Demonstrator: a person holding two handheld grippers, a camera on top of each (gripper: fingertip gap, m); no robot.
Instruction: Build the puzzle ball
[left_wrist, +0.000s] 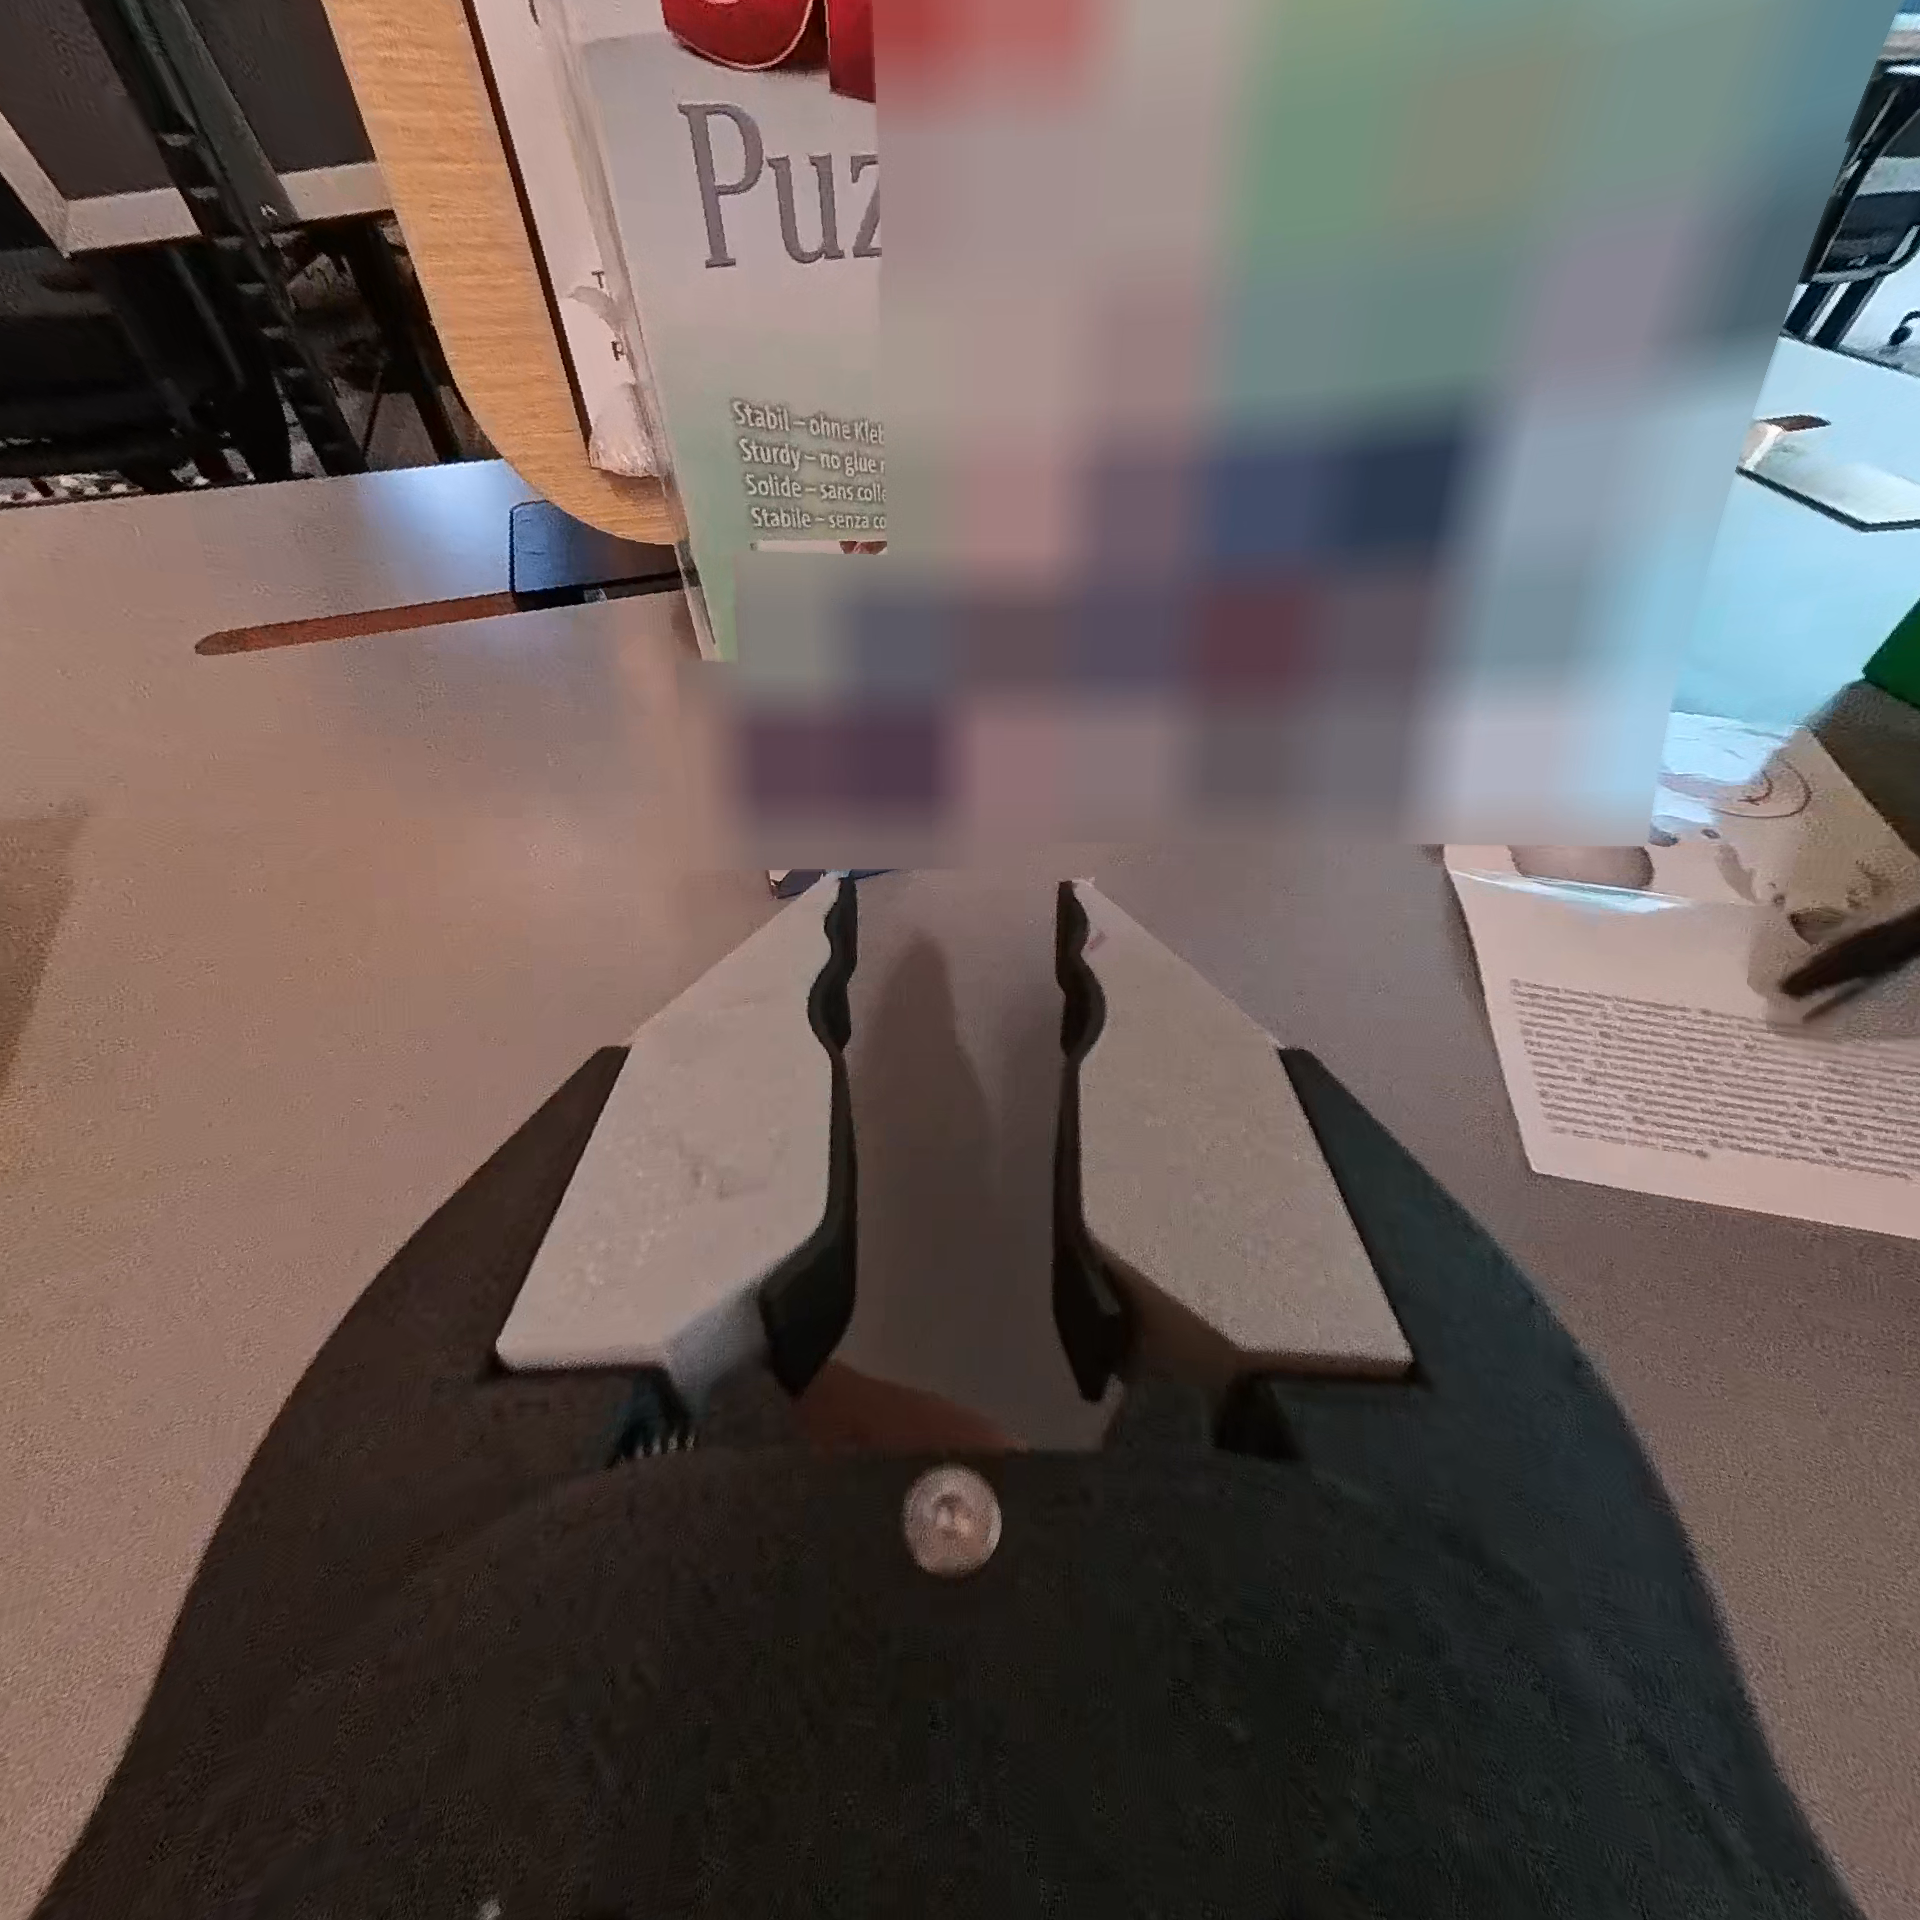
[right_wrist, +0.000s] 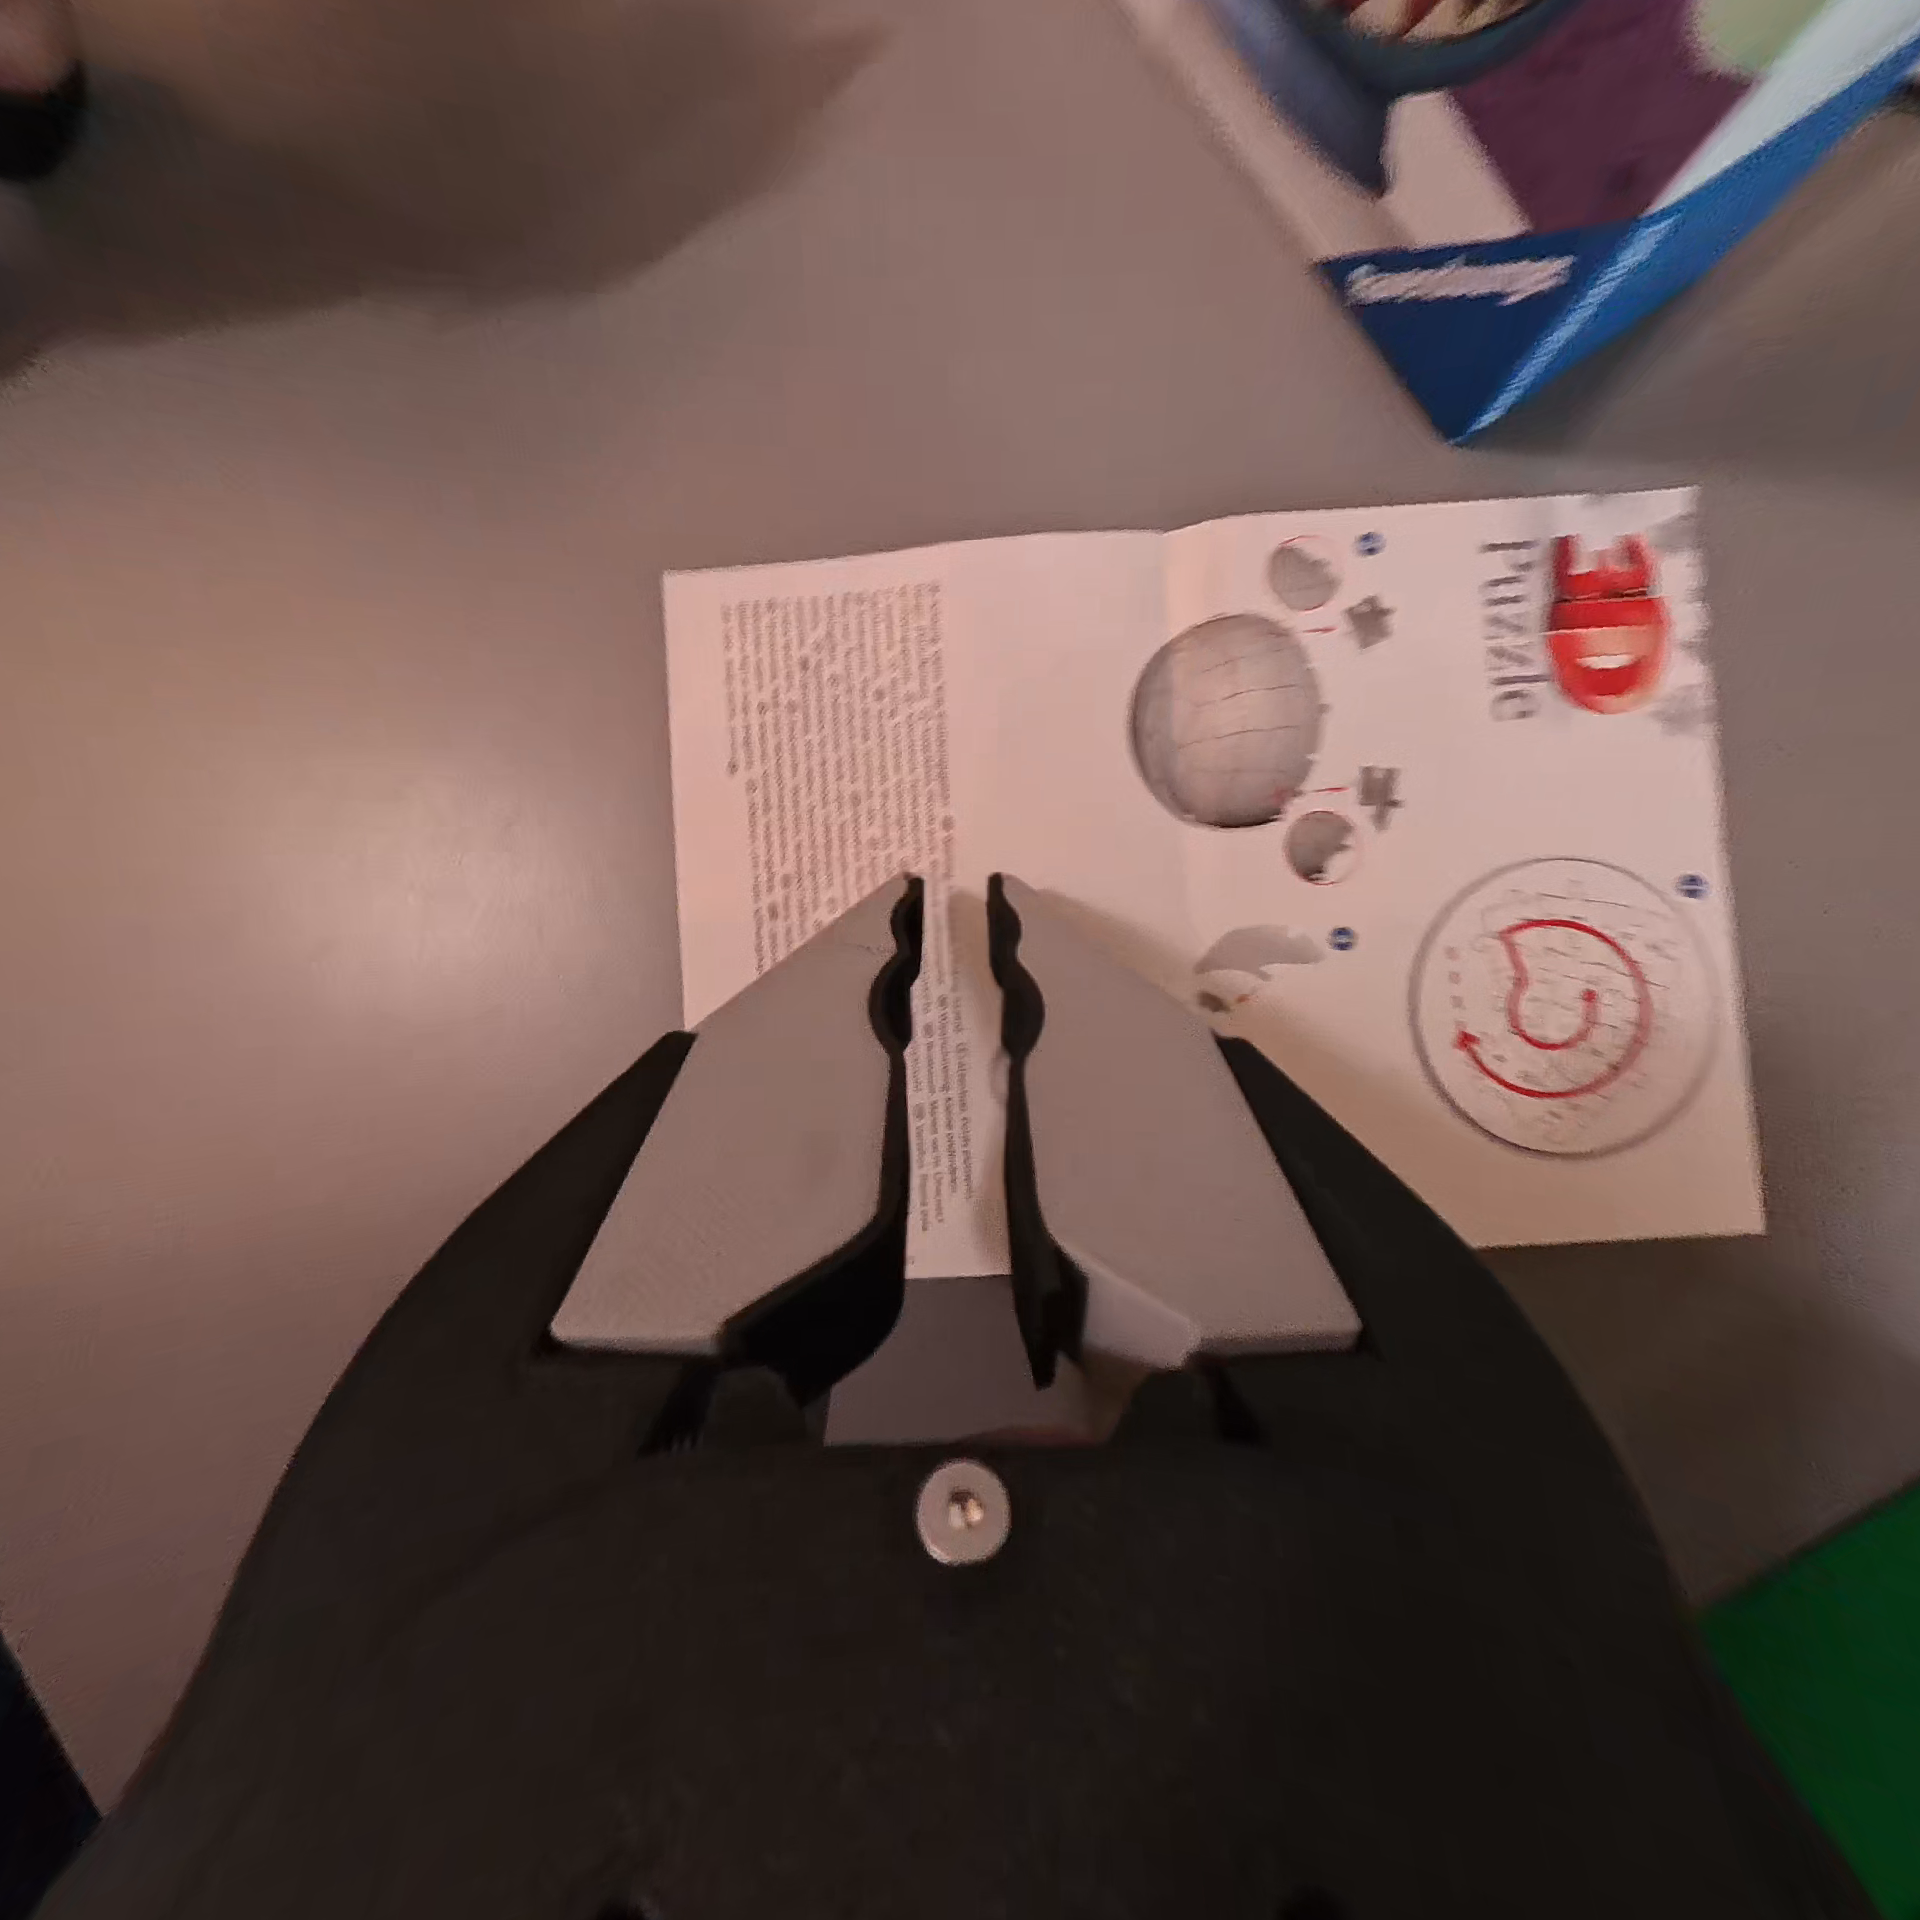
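Observation:
The puzzle box (left_wrist: 769, 343) stands upright on the grey table straight ahead of my left gripper (left_wrist: 956, 899), and a mosaic patch covers most of it. The left gripper is open and empty, low over the table just short of the box. My right gripper (right_wrist: 954, 888) looks down on the folded instruction leaflet (right_wrist: 1351, 1039), over its text side. Its jaws stand a narrow gap apart with nothing between them. The box also shows in the right wrist view (right_wrist: 1558, 291), blurred, beyond the leaflet. No loose puzzle pieces are in view.
The leaflet (left_wrist: 1662, 1101) lies right of the left gripper, with a blurred grey and dark shape (left_wrist: 1829, 831) over it at the frame edge. A wooden panel (left_wrist: 457, 260) stands behind the box. A green surface (right_wrist: 1829, 1683) sits at the lower right. Some 20 cm of space lies between my two pairs of fingers.

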